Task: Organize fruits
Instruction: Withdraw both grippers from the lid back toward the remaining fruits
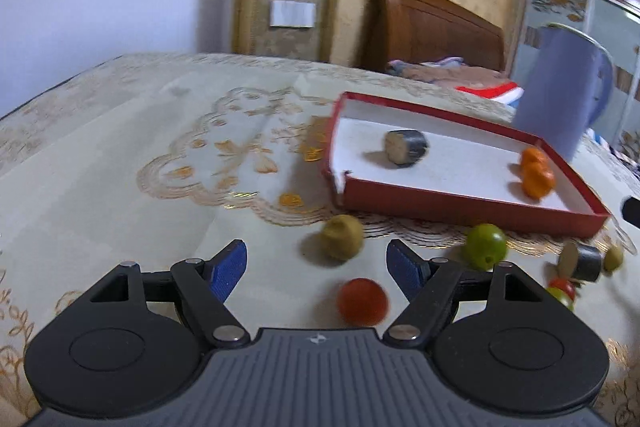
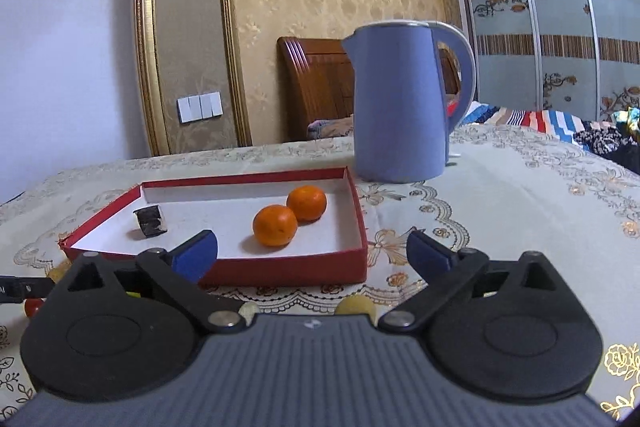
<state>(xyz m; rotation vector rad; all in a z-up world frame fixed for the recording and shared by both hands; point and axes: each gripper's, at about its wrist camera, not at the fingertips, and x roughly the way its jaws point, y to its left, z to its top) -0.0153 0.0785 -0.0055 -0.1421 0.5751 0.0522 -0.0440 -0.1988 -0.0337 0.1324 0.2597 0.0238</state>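
A red box lid (image 1: pixel 460 205) (image 2: pixel 280 269) with a white inside holds two oranges (image 2: pixel 276 225) (image 1: pixel 536 173) and a dark cylinder piece (image 1: pixel 406 147) (image 2: pixel 151 221). In the left wrist view my left gripper (image 1: pixel 316 267) is open and empty above the cloth, with a red fruit (image 1: pixel 362 301) between its fingers, an olive-brown fruit (image 1: pixel 342 237) just ahead and a green fruit (image 1: pixel 485 246) to the right. My right gripper (image 2: pixel 312 251) is open and empty in front of the box. A yellowish fruit (image 2: pixel 355 305) lies under it.
A blue kettle (image 2: pixel 400 99) (image 1: pixel 560 91) stands behind the box. More small pieces, a dark cylinder (image 1: pixel 584 262) and red and green fruits (image 1: pixel 562 287), lie at the right of the left wrist view. An embroidered tablecloth (image 1: pixel 160 155) covers the table. A bed is behind.
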